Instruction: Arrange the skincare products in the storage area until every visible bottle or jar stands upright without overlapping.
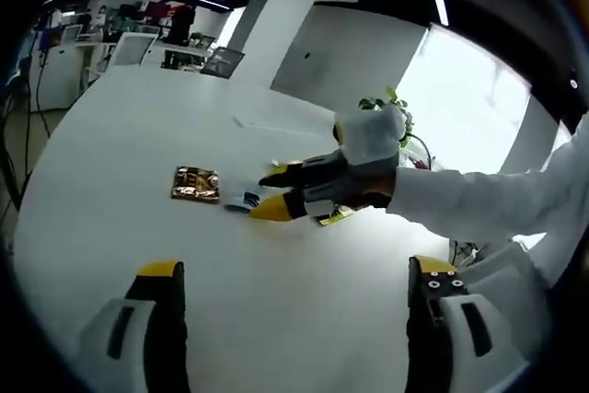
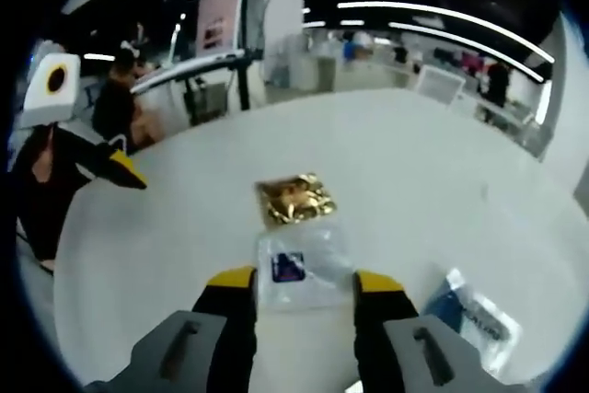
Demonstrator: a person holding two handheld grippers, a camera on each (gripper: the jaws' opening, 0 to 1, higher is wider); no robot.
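Left gripper (image 1: 293, 284) jaws spread wide; right gripper (image 1: 269, 192), in a gloved hand (image 1: 368, 149), reaches low over the table.

Table (image 2: 442, 163): smooth, matt white surface. Gold sachet (image 2: 294, 200): crinkled, glossy metallic foil. Clear sachet (image 2: 299, 269): transparent glossy plastic film with a dark blue label. Blue-and-clear packet (image 2: 474, 315): shiny plastic. Right gripper (image 2: 302, 294): matt black fingers, yellow tips, grey plastic body.

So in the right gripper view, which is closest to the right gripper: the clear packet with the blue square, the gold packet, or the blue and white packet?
1. Clear packet with the blue square: between the right gripper tips.
2. Blue and white packet: off to the view's right.
3. Gold packet: straight ahead, past the clear one.

The last two are nearly tied.
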